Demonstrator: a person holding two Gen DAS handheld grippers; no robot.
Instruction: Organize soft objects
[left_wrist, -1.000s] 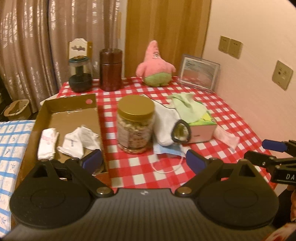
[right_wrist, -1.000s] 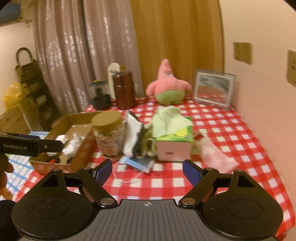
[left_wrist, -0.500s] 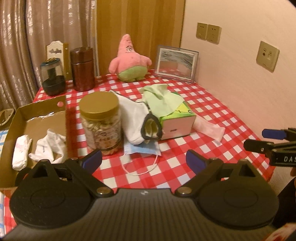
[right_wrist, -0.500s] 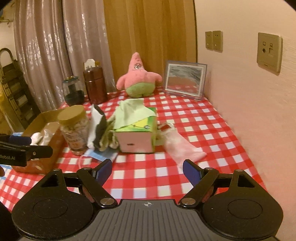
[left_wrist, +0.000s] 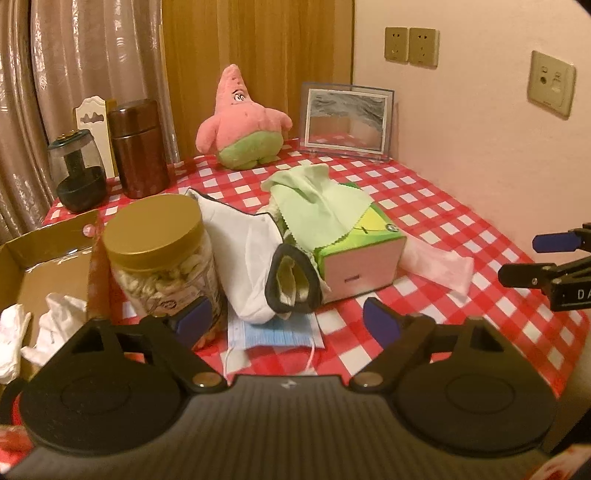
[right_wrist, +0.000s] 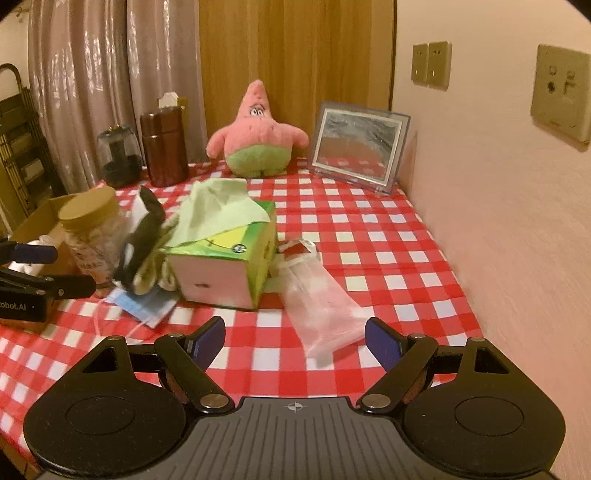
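One desk (right_wrist: 369, 236) under red-and-white checks, and one cardboard box (left_wrist: 48, 258) at its left edge with two white socks (left_wrist: 48, 328) inside. One pink starfish plush (right_wrist: 258, 136) sits at the back beside one picture frame (right_wrist: 356, 146). One tissue box (left_wrist: 354, 254) in the middle, one green cloth (left_wrist: 317, 206) draped over it, one white pouch (left_wrist: 243, 251) leaning between it and one gold-lidded jar (left_wrist: 162, 254). One blue face mask (left_wrist: 273, 334) lies flat in front, one pale pink sock (right_wrist: 321, 299) to the right. Left tongs (left_wrist: 282, 319) released, just narrowing, nothing between them; right tongs (right_wrist: 295, 338) spread wide, empty, above that sock.
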